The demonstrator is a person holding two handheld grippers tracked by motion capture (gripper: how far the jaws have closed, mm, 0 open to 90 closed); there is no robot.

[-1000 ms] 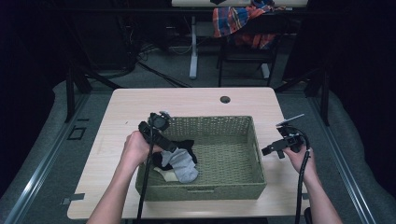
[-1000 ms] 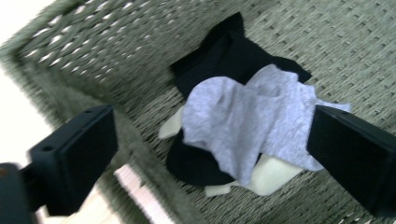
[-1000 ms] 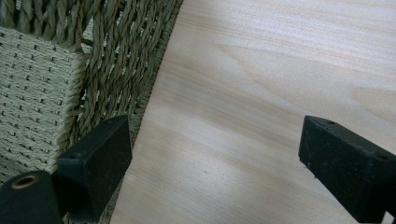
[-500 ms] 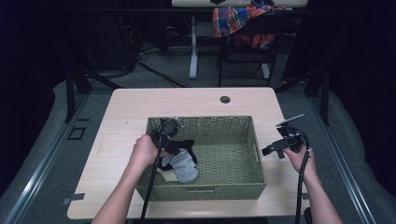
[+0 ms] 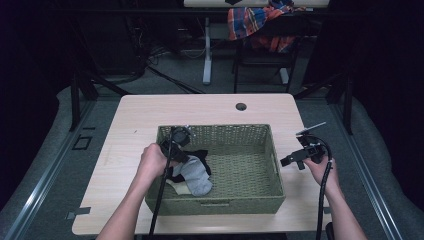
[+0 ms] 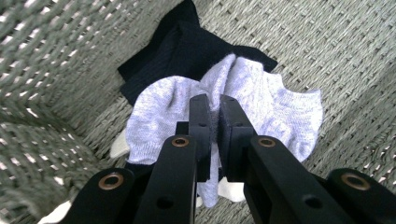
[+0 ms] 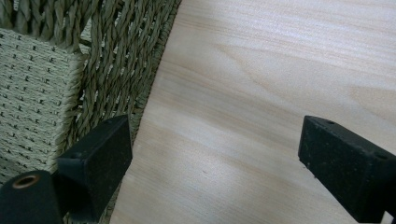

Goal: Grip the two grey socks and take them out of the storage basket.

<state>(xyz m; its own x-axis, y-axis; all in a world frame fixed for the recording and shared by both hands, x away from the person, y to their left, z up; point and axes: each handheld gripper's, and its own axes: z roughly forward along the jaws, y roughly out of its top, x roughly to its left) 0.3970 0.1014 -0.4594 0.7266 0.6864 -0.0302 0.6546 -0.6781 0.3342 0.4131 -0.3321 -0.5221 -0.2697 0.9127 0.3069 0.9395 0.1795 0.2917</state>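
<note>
A woven green basket [image 5: 220, 129] stands on the wooden table [image 5: 200, 107]. Inside at its left lie a grey sock [image 5: 197, 177], a black sock [image 5: 201, 155] and a pale sock [image 5: 178, 186]. My left gripper [image 5: 183, 159] reaches down into the basket; its jaws have just been closing. In the left gripper view my left gripper [image 6: 211, 100] is shut on a bunched fold of the grey sock [image 6: 280, 107], with the black sock [image 6: 182, 46] behind it. My right gripper [image 5: 287, 161] is held open outside the basket's right wall. My right gripper [image 7: 215, 154] has only bare table between its jaws.
The basket wall [image 7: 116, 60] lies just left of the right gripper's jaws. A round cable hole [image 5: 241, 106] sits in the table's far edge. Beyond the table a chair carries a plaid cloth [image 5: 255, 20]. The basket's right half holds nothing.
The left hand moved right, from the basket's left rim to over the socks, and lowered its gripper onto the grey sock. The right hand stayed where it was.
</note>
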